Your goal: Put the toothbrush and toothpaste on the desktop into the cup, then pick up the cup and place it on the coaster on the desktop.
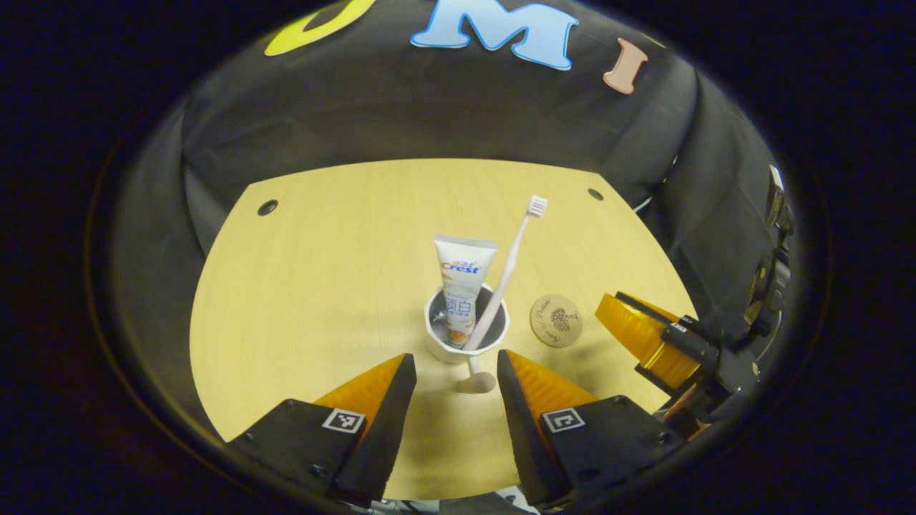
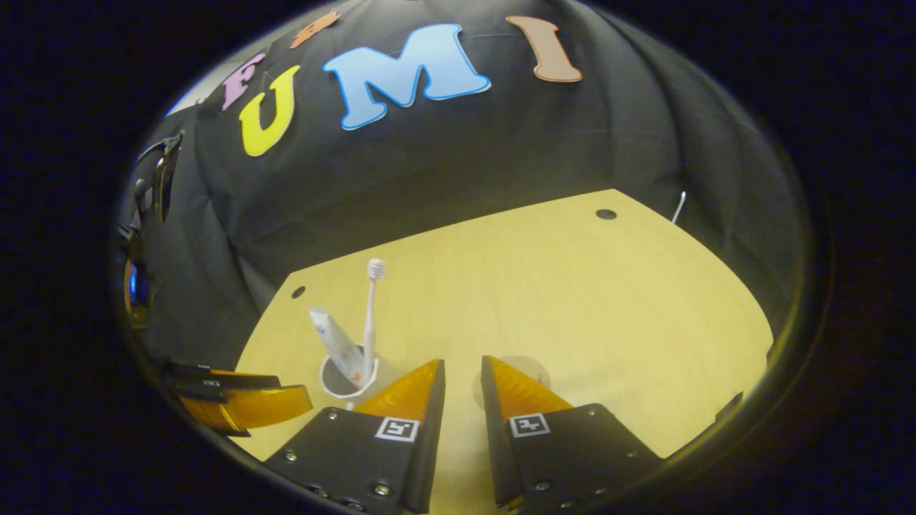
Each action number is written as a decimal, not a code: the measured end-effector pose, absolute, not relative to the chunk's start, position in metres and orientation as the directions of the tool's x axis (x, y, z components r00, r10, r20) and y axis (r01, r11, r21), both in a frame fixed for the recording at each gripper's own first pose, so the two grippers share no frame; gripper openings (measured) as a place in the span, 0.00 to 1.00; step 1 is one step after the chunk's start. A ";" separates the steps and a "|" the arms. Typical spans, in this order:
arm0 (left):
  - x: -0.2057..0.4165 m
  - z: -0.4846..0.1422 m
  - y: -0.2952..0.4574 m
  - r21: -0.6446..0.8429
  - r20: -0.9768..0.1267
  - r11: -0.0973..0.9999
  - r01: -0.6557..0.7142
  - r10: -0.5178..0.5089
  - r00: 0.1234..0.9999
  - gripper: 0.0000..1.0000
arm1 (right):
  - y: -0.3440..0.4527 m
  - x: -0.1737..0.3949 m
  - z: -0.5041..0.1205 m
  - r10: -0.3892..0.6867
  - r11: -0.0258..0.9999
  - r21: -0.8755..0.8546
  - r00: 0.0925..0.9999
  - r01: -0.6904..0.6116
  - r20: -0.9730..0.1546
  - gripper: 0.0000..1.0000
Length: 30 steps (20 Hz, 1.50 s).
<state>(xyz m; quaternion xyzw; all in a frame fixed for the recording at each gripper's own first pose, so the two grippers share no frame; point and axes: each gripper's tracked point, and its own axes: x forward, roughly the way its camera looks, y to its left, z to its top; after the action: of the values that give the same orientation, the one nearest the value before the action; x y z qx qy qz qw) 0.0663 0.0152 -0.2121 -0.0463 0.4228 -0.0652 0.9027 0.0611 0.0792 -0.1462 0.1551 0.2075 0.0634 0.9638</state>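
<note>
A white cup (image 1: 465, 336) stands mid-table with the toothpaste tube (image 1: 461, 286) and the pale toothbrush (image 1: 509, 257) upright inside it, brush head up. The round wooden coaster (image 1: 556, 320) lies bare just right of the cup. My left gripper (image 1: 456, 357) is open just short of the cup, with nothing between its fingers. My right gripper (image 2: 462, 362) hovers with a narrow gap between its fingers and holds nothing. In the right gripper view the cup (image 2: 342, 379) sits left of the fingers and the coaster (image 2: 533, 372) is partly hidden behind the right finger.
The light wooden table (image 1: 322, 286) has small dark holes (image 1: 267, 207) near its far corners. Black cloth walls close it in on all sides. The right gripper (image 1: 647, 336) shows at the table's right edge, beyond the coaster.
</note>
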 end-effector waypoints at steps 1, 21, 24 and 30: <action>0.069 -0.218 0.013 -0.139 -0.772 0.987 0.086 -0.162 0.614 0.71 | 0.070 0.060 -0.148 0.175 0.942 0.332 0.906 -0.041 -0.385 0.32; 0.103 -0.327 0.008 -0.023 -0.928 1.000 0.001 -0.022 0.372 0.74 | -0.044 0.077 -0.180 0.036 0.902 0.395 0.879 0.177 -0.476 0.32; 0.106 -0.329 0.003 -0.026 -0.922 1.000 0.007 -0.026 0.386 0.48 | -0.045 0.076 -0.183 0.046 0.905 0.390 0.870 0.172 -0.491 0.32; 0.108 -0.324 -0.012 -0.080 -0.908 0.996 0.039 -0.090 0.409 0.34 | -0.042 0.083 -0.184 0.054 0.907 0.386 0.862 0.168 -0.504 0.32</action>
<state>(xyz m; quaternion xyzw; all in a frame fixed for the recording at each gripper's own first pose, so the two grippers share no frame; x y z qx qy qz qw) 0.1078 -0.0117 -0.3242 -0.0231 0.5420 -0.0384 0.8392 0.0828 -0.0418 -0.1840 0.2136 0.2608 -0.0303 0.9410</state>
